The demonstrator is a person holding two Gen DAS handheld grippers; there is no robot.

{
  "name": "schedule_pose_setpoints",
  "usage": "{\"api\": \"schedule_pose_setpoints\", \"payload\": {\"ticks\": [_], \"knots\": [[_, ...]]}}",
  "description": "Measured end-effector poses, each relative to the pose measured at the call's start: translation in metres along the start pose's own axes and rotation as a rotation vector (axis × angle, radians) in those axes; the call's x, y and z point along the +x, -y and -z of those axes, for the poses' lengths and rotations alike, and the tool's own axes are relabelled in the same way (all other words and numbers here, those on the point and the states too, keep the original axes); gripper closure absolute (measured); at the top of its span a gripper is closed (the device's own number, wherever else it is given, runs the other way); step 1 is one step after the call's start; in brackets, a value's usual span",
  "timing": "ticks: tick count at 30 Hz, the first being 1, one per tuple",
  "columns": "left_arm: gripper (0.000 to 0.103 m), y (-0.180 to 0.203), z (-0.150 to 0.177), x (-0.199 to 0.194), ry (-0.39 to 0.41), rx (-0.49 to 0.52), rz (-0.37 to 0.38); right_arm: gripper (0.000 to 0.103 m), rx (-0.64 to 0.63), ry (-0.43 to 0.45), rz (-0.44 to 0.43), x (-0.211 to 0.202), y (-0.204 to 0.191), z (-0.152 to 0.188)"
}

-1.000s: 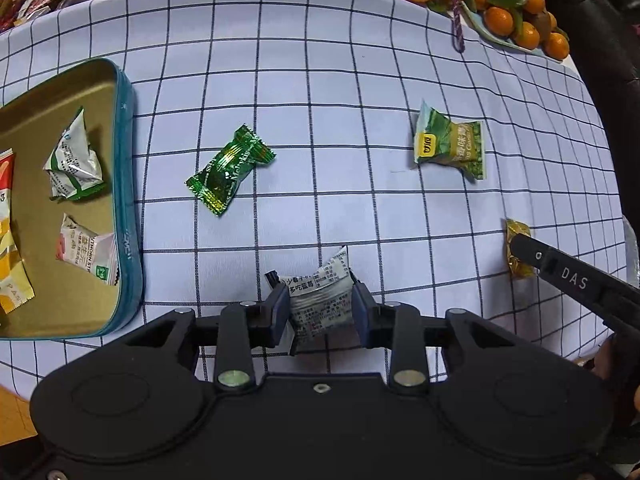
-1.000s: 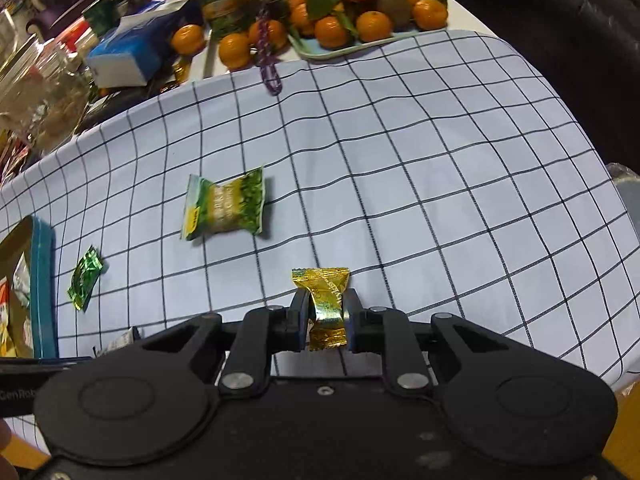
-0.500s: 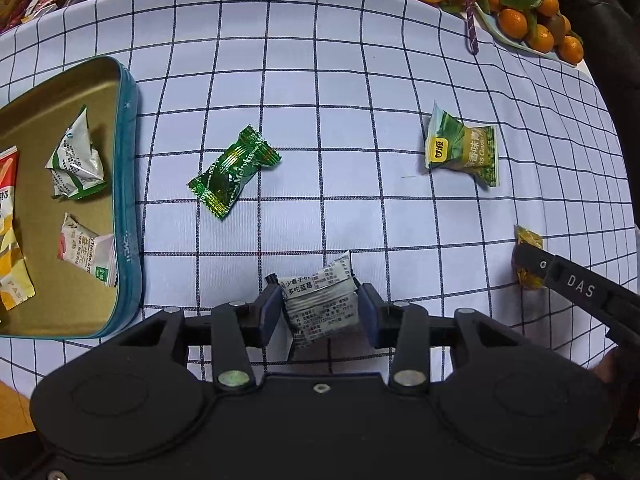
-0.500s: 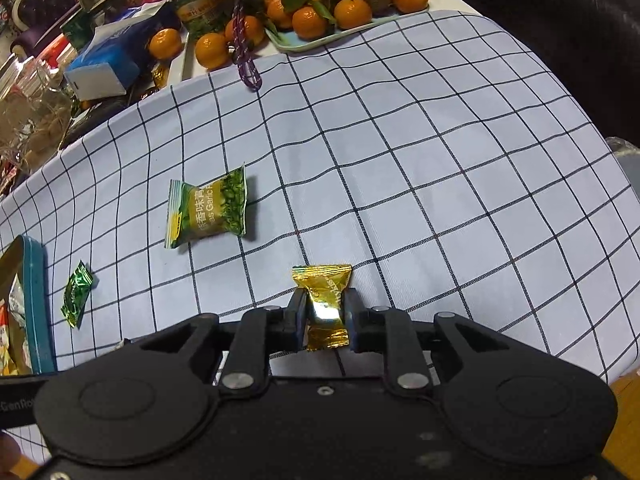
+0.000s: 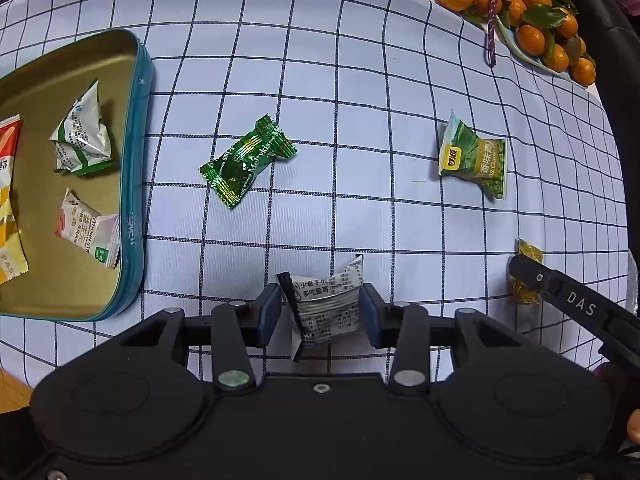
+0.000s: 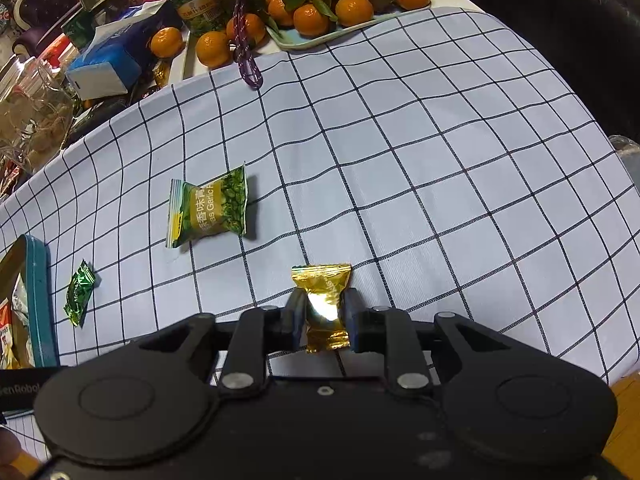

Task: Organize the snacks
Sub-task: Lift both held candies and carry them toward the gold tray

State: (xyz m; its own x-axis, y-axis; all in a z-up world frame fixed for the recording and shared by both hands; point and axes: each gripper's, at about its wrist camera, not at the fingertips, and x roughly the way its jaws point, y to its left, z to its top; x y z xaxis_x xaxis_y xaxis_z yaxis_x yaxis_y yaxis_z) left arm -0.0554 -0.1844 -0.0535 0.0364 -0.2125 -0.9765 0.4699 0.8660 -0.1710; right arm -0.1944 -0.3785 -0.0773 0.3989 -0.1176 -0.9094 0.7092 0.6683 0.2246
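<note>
My left gripper (image 5: 319, 312) is shut on a white snack packet (image 5: 326, 307) with black print, held above the checked cloth. A teal tin (image 5: 134, 184) with a gold inside lies to its left and holds several snack packets. My right gripper (image 6: 323, 318) is shut on a gold-wrapped candy (image 6: 322, 304); it also shows at the right edge of the left wrist view (image 5: 527, 272). A green foil candy (image 5: 246, 160) and a green-and-yellow pea packet (image 5: 474, 158) lie loose on the cloth; the right wrist view shows them too, the candy (image 6: 80, 298) and the packet (image 6: 208, 210).
A tray of tangerines (image 6: 332, 4) stands at the far edge of the table, with a purple cord (image 6: 246, 52) hanging onto the cloth. A tissue box (image 6: 112, 60), jars and other clutter crowd the far left. The tin's wall (image 6: 38, 300) shows at left.
Both grippers have risen a little with their snacks still held. The left view has shifted so the tin and loose snacks sit lower and further right in frame.
</note>
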Motion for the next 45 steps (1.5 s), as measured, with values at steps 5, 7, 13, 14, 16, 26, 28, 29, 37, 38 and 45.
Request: {"api": "schedule_pose_setpoints", "payload": {"ticks": [5,7,13,14,16,26,28,29,37,38,45], "knots": [[0.054,-0.003,-0.001,-0.004,0.022,-0.008,-0.015,0.069,-0.008,-0.008,-0.02,0.001,-0.002,-0.002],[0.054,-0.004,-0.001,-0.003,0.013,-0.009,-0.01,0.067,-0.007,-0.009,-0.026,0.002,-0.002,-0.002],[0.053,0.0,0.0,0.002,0.002,0.003,-0.002,0.067,0.024,0.003,-0.035,0.001,0.001,-0.001],[0.053,0.001,0.0,0.002,0.005,0.005,-0.003,0.067,0.047,0.009,-0.036,0.001,0.002,0.0],[0.053,0.002,-0.001,0.002,0.007,0.009,0.001,0.068,0.076,0.017,-0.038,0.0,0.004,0.001],[0.053,-0.001,-0.001,0.001,0.003,-0.014,0.009,0.082,0.041,0.012,-0.029,-0.005,0.008,-0.002],[0.053,-0.005,-0.002,-0.001,0.006,-0.024,0.014,0.082,0.09,0.034,-0.042,-0.012,0.017,-0.008],[0.053,-0.006,-0.003,-0.002,0.007,-0.028,0.015,0.082,0.121,0.04,-0.053,-0.016,0.022,-0.01],[0.052,-0.002,-0.002,0.003,-0.019,-0.007,0.028,0.082,0.281,0.024,-0.092,-0.021,0.045,-0.016],[0.052,-0.001,-0.002,0.003,-0.014,-0.003,0.022,0.082,0.275,0.024,-0.089,-0.02,0.043,-0.016],[0.049,0.007,-0.006,0.01,-0.02,0.022,0.007,0.082,0.209,0.025,-0.091,-0.017,0.03,-0.012]]}}
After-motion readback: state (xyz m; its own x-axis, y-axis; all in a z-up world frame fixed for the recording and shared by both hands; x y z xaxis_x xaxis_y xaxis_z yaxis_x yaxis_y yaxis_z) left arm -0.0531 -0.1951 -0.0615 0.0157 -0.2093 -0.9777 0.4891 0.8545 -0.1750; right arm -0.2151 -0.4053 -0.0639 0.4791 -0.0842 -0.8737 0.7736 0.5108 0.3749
